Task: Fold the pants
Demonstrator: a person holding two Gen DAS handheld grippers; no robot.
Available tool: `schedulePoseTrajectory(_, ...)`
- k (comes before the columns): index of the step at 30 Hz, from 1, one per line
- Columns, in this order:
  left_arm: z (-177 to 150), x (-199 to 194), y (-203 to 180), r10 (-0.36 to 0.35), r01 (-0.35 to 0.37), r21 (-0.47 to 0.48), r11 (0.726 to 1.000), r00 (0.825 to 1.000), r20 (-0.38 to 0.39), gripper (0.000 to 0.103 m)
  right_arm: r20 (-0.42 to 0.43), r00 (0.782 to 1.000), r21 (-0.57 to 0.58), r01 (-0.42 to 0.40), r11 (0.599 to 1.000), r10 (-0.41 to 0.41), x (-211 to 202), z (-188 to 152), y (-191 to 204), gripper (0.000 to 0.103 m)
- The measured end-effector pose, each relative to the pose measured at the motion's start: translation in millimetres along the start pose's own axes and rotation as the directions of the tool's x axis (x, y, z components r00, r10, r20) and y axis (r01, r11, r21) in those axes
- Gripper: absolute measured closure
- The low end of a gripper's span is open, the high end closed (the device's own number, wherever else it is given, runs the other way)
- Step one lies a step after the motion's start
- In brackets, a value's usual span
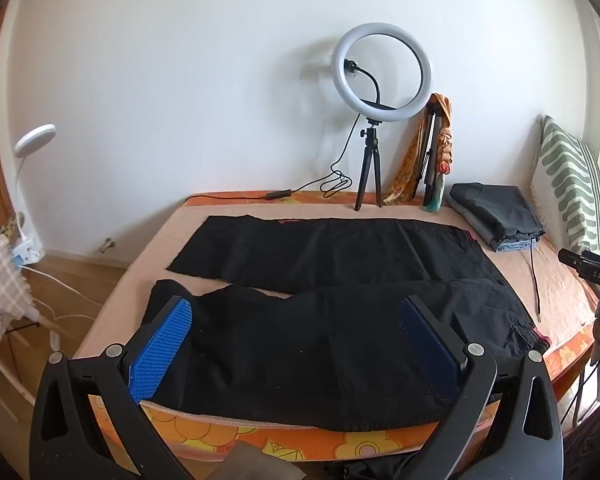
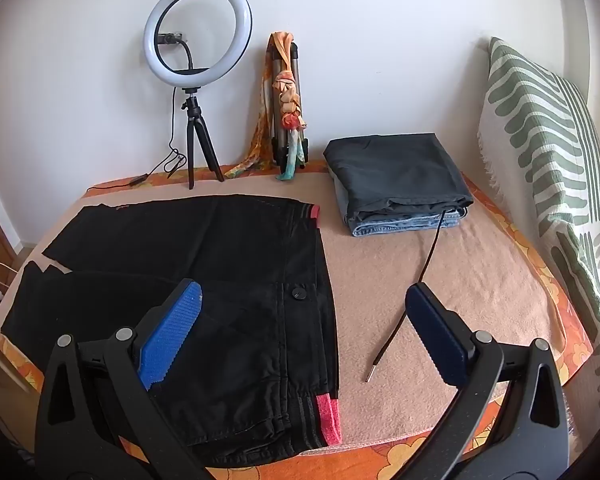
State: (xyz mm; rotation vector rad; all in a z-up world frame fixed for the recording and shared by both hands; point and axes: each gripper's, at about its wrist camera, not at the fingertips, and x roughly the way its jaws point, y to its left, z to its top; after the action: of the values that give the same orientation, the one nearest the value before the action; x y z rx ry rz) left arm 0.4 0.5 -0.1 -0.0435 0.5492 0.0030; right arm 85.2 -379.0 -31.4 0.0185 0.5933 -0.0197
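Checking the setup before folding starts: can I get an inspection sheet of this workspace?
Surface: bed with a peach blanket over an orange floral cover.
Job's things: black pants spread flat, legs apart, unfolded.
Clutter: stack of folded clothes, striped pillow, scarf-draped tripod.
Grippers: left gripper open above the pants; right gripper open above the waistband; nothing held.
Cables: ring light lead along the wall; black cord across the blanket.
Surroundings: white wall, clip lamp at left.
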Motion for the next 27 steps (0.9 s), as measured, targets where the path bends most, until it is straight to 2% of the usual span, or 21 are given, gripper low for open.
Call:
schedulePoseTrajectory(7, 0.4, -0.6, 6.9, -0.024, 0.024, -0.006, 1.000, 1.000, -0.003, 0.000, -0.003, 1.000, 0.001, 0.000, 1.000, 0.000, 1.0, -0.3, 2.5, 0.000)
schedulePoseTrajectory(8, 0.0, 1.8, 10.3, 0.007, -0.007, 0.000, 1.000, 1.000, -0.006, 0.000, 0.000, 1.000, 0.007, -0.006, 1.000, 0.006, 0.4, -0.9, 0.7, 0.000)
schedulePoseTrajectory(14, -1.9, 4.5, 6.3, 0.021, -0.021, 0.003, 1.000, 1.000, -0.005, 0.000, 0.004, 1.000, 0.005, -0.004, 1.000, 0.004, 1.9, -0.5, 1.4, 0.000)
schedulePoseTrajectory(27, -1.5, 2.6, 6.2, 0.022, -0.022, -0.004, 1.000, 1.000, 0.000, 0.000, 0.007, 1.000, 0.004, -0.008, 1.000, 0.008, -0.3, -0.2, 1.8, 0.000)
